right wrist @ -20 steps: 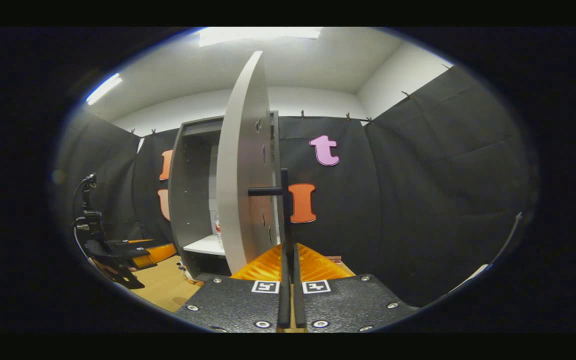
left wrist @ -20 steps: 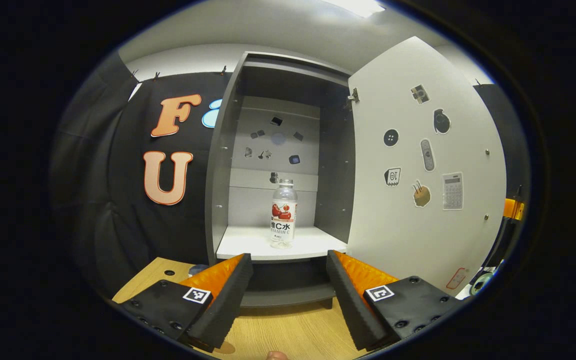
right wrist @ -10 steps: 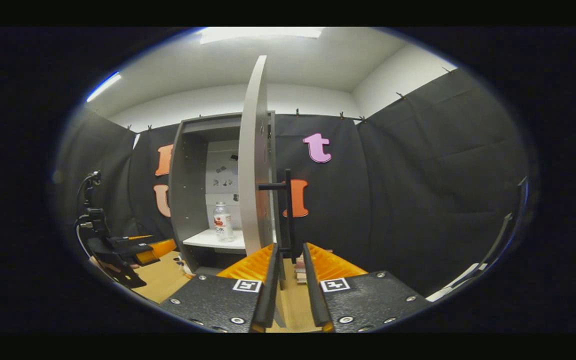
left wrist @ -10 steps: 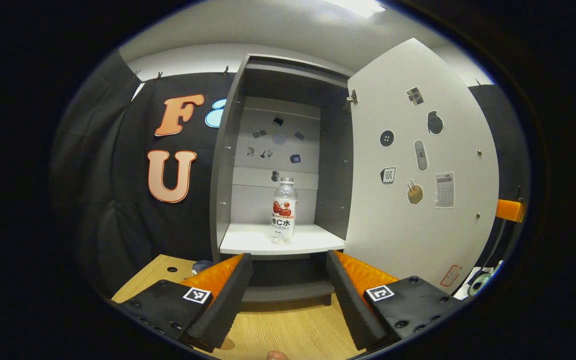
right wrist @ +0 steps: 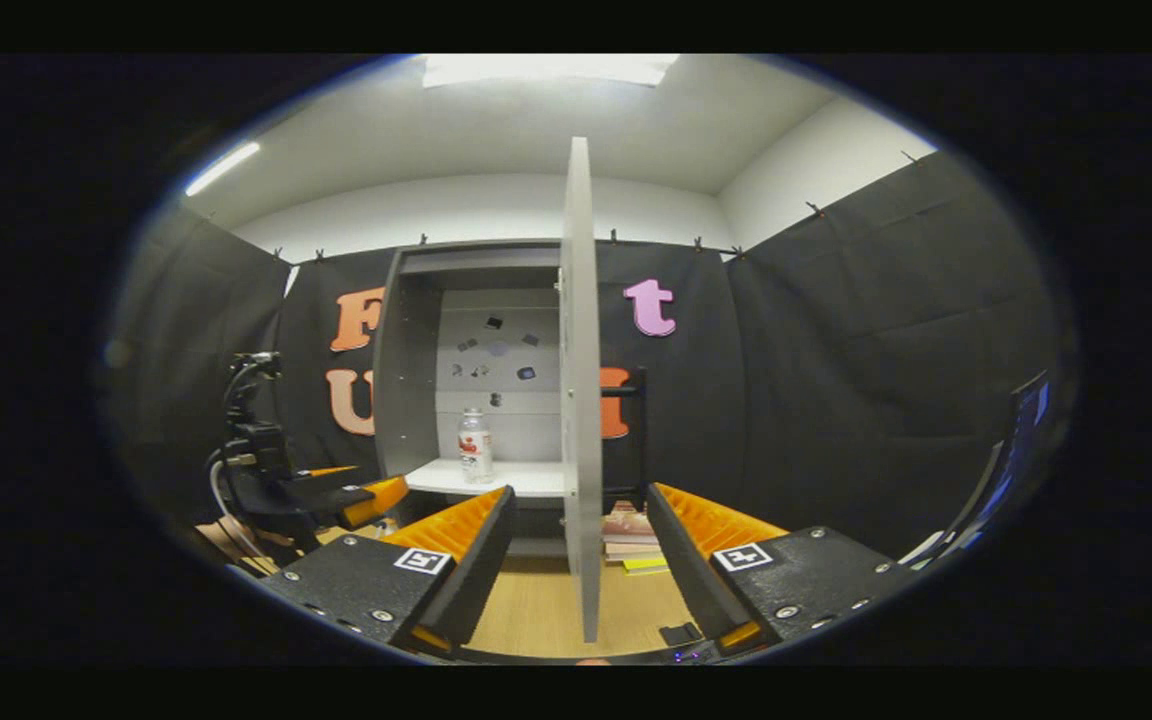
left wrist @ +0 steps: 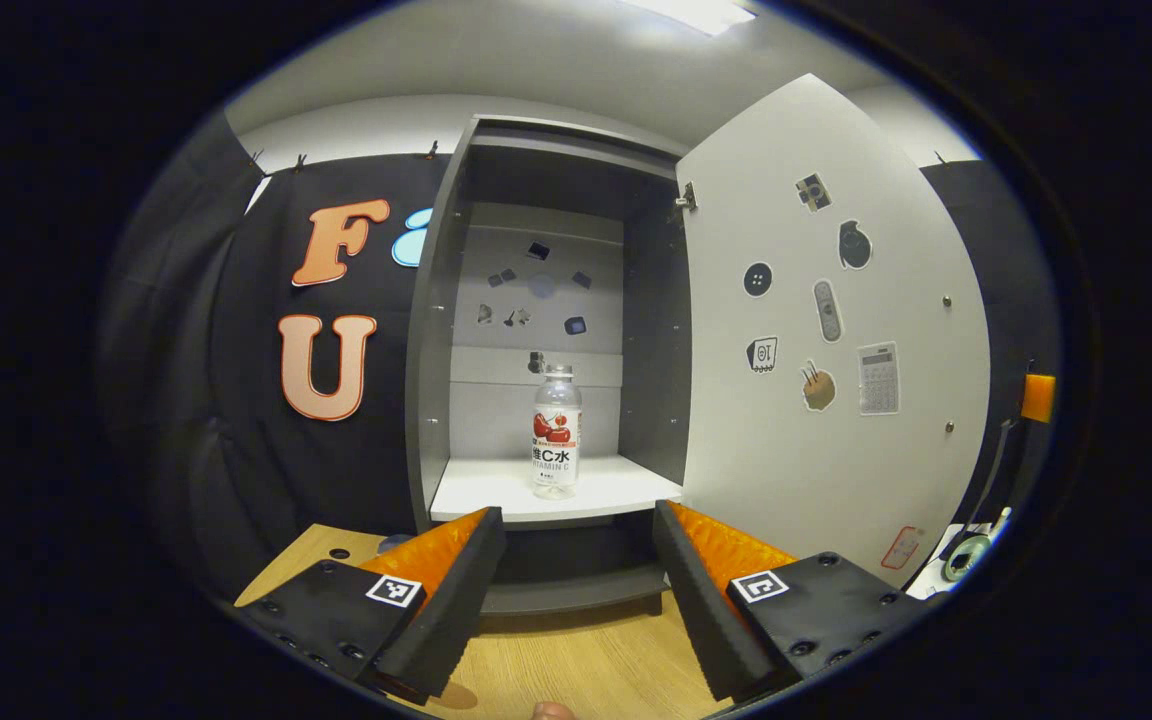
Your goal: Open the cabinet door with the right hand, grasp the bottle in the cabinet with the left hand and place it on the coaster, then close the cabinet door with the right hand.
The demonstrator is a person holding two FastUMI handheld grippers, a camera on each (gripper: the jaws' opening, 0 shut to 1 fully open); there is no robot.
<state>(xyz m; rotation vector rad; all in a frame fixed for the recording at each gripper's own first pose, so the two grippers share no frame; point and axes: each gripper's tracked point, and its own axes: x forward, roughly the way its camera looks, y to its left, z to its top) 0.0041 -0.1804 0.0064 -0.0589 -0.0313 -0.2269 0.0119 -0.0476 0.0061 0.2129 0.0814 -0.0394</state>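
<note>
- Left gripper view: the cabinet door (left wrist: 826, 330) stands swung wide to the right, its inner face with small stickers turned toward the camera, so the opening step looks done.
- Left gripper view: the bottle (left wrist: 556, 432), clear with a red label, stands upright on the white shelf (left wrist: 481, 490) inside the cabinet (left wrist: 431, 330), toward the middle of the shelf and apart from both side walls.
- Left gripper view: the left tool (left wrist: 576, 540) has its fingers spread and nothing between them; it hangs over the wooden bench (left wrist: 566, 665) in front of the cabinet, lined up with the bottle but well short of it. The grasp has not begun.
- Left gripper view: a small round thing at the bench's far left, beside the cabinet foot, may be the coaster; it is mostly hidden by a finger, so I cannot tell.
- Right gripper view: the door (right wrist: 581, 400) is seen edge-on, straight ahead, with its dark handle (right wrist: 631, 420) sticking out on the right side.
- Right gripper view: the right tool (right wrist: 576, 520) is released, fingers wide on either side of the door's edge without touching it, and holds nothing.
- Right gripper view: the bottle (right wrist: 474, 446) shows on the shelf, and the left tool (right wrist: 336, 495) waits at the left above the bench.
- Judgement: one step of the task is complete; taking the bottle, setting it on the coaster and shutting the door all remain.
</note>
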